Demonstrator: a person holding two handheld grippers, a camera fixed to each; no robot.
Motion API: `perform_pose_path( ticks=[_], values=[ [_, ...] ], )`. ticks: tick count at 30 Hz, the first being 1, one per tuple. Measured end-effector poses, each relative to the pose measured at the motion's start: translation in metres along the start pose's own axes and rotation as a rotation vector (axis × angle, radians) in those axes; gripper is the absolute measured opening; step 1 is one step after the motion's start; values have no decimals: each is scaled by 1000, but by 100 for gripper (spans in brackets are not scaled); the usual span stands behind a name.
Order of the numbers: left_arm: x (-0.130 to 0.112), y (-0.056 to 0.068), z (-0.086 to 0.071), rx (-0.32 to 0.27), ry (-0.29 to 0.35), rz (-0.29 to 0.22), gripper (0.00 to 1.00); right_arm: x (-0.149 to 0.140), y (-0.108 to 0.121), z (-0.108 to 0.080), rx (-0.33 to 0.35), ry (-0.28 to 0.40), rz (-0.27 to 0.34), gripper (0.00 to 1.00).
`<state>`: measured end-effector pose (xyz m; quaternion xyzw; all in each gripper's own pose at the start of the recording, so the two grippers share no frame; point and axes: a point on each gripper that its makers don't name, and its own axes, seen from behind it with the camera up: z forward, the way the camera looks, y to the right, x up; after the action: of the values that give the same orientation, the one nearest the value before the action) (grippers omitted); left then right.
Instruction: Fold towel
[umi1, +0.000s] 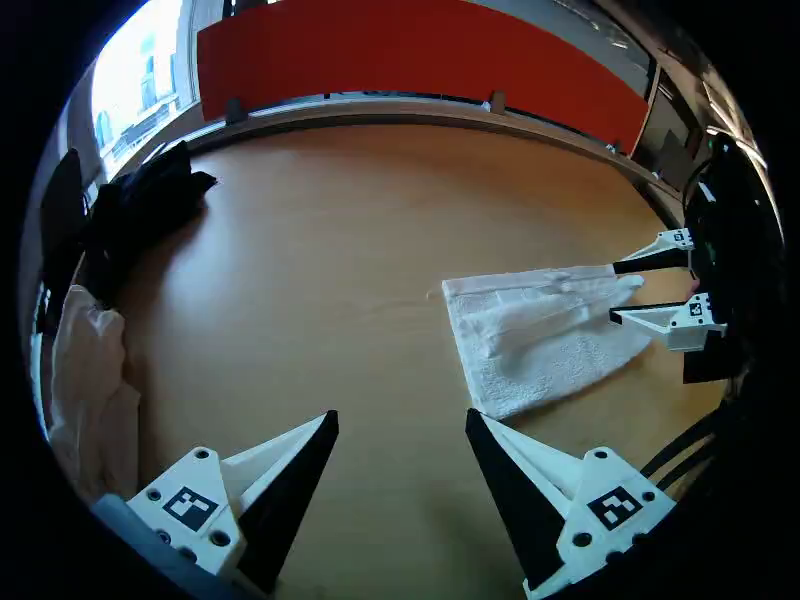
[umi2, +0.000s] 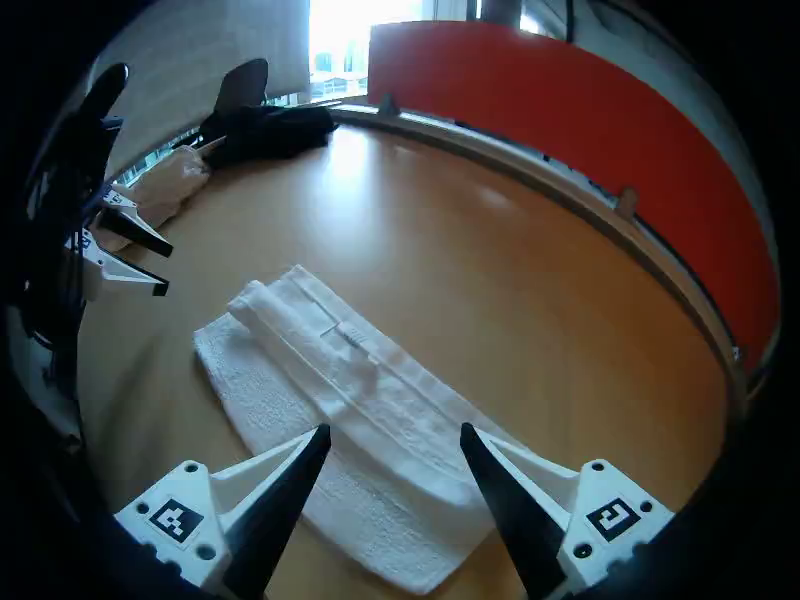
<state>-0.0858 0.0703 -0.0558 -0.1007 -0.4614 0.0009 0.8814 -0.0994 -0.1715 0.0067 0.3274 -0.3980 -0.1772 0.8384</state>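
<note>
While the white towel (umi1: 540, 335) lies flat on the wooden table (umi1: 330, 280), partly folded into a long strip with a narrower smooth band layered over a wider terry layer, both grippers stand open and neither has hold of it. In the left gripper view, the left gripper (umi1: 400, 415) hangs short of the towel's near edge, its two black-faced fingers spread wide above bare wood, with nothing between them. At the towel's far end in the same view, the right gripper (umi1: 614, 292) points inward, its fingertips parted and reaching over the tip of the cloth. In the right gripper view, the right gripper (umi2: 393, 430) straddles the towel (umi2: 350, 400): the cloth runs between the widely separated fingers and on past them, and whether either fingertip touches it cannot be told. Beyond the towel's opposite end in this view, well apart from it, the left gripper (umi2: 166, 270) shows its two dark-tipped fingers, likewise spread. Behind the towel, along the table's far edge, stands a red panel (umi1: 400, 60). Well away from the towel, toward the window (umi1: 135, 70), a black bundle (umi1: 150, 200) and a pale cloth (umi1: 85, 380) rest at the table's margin.
</note>
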Motion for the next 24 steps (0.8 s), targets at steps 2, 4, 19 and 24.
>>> perform_pose_path(
  ticks=[2,4,19,24],
  values=[
    [-3,-4,-2,7,0,-7,94,2,-4,3,6,-1,-6,100],
    [-5,-7,-5,11,0,-12,94,4,-6,5,9,-1,-10,100],
    [-16,-13,-10,14,-7,-30,94,-2,-10,16,9,-21,-28,100],
    [-19,-14,-10,13,-10,-33,94,-4,-11,21,7,-24,-29,100]
  ],
)
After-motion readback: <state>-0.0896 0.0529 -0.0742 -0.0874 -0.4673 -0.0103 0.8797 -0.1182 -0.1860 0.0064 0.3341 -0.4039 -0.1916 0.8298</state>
